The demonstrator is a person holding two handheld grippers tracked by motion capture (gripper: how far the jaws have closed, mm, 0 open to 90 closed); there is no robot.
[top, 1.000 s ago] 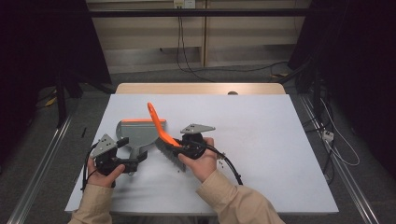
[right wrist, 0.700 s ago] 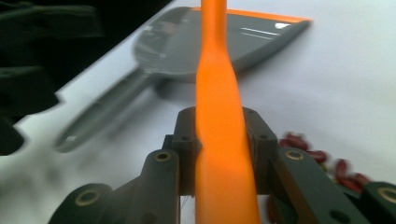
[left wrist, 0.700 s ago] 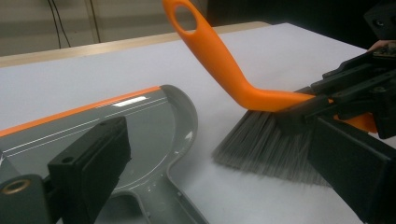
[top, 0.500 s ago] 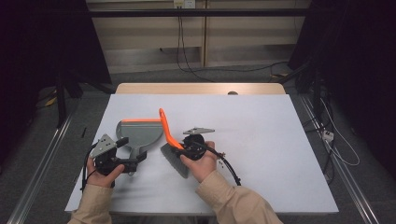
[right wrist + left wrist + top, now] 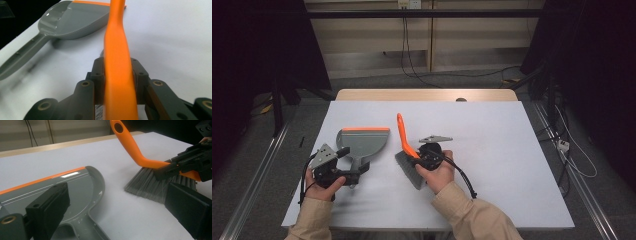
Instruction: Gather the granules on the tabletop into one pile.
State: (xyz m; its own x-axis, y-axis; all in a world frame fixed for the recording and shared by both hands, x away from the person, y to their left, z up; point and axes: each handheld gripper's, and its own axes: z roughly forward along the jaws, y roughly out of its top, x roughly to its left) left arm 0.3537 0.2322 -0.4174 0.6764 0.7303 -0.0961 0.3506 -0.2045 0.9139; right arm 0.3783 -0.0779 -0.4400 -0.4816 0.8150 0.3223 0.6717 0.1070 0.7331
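A grey dustpan [image 5: 363,142] with an orange front edge lies flat on the white table [image 5: 512,150], its handle pointing at the person. My left gripper [image 5: 355,175] stands open at that handle; in the left gripper view the handle lies low between the wide-apart jaws of the left gripper [image 5: 117,205], close to the left one. My right gripper [image 5: 418,156] is shut on the orange brush [image 5: 402,134], just right of the dustpan. The grey bristles [image 5: 147,182] rest on the table and the orange handle [image 5: 117,50] slants up and away.
A wooden strip [image 5: 427,95] runs along the table's far edge, with cables on the floor behind it. Bare white tabletop stretches to the right of the brush and beyond the dustpan. Metal rails run along the floor on both sides.
The brush has swung in my right gripper: its handle leaned left over the dustpan half a second ago and now points away, with the bristles down beside the pan. The left gripper has stayed put.
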